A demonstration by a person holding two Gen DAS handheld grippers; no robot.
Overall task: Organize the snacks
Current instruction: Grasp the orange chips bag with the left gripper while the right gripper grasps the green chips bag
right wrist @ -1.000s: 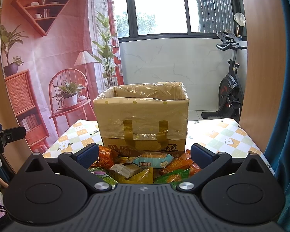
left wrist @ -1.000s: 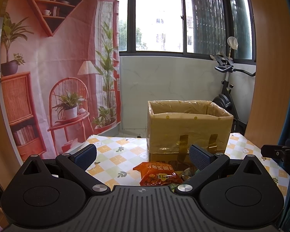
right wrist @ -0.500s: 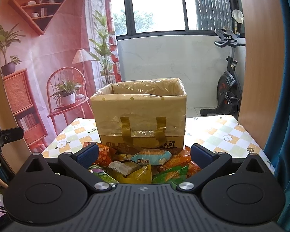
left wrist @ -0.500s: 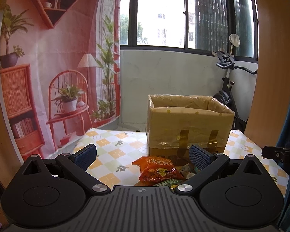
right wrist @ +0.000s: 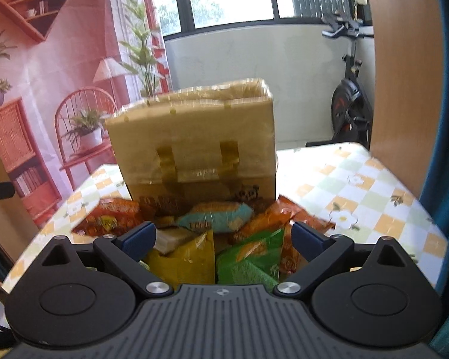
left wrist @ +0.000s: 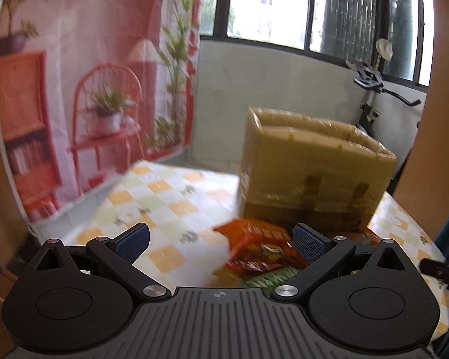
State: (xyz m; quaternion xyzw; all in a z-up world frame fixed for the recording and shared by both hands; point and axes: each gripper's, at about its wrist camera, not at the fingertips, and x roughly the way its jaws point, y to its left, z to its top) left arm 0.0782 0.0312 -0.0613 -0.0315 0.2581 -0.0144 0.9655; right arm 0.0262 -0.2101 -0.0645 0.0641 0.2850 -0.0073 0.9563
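A tan open-topped bag [right wrist: 194, 137] with two handles stands on the checked table [right wrist: 359, 197]. A pile of snack packets lies in front of it. My right gripper [right wrist: 223, 236] hovers low over the pile. Its jaws are closing, and a yellow bag [right wrist: 182, 260] and a green bag [right wrist: 248, 257] lie between them, untouched. A light blue packet [right wrist: 215, 215] and an orange packet [right wrist: 107, 218] lie farther back. My left gripper [left wrist: 221, 239] is open over the table [left wrist: 164, 197]. A red-orange packet [left wrist: 257, 245] lies by its right finger, before the bag [left wrist: 311, 173].
An exercise bike [right wrist: 347, 101] stands behind the table at the right. A printed pink backdrop [left wrist: 74, 89] hangs at the left, and a wooden panel [right wrist: 404, 89] and blue curtain are at the right. The other gripper's tip [left wrist: 440, 269] shows at the right edge.
Both grippers have sunk and come closer to the snack pile, so the bag and packets look larger. The left view has tilted and blurred. The right jaws have narrowed slightly.
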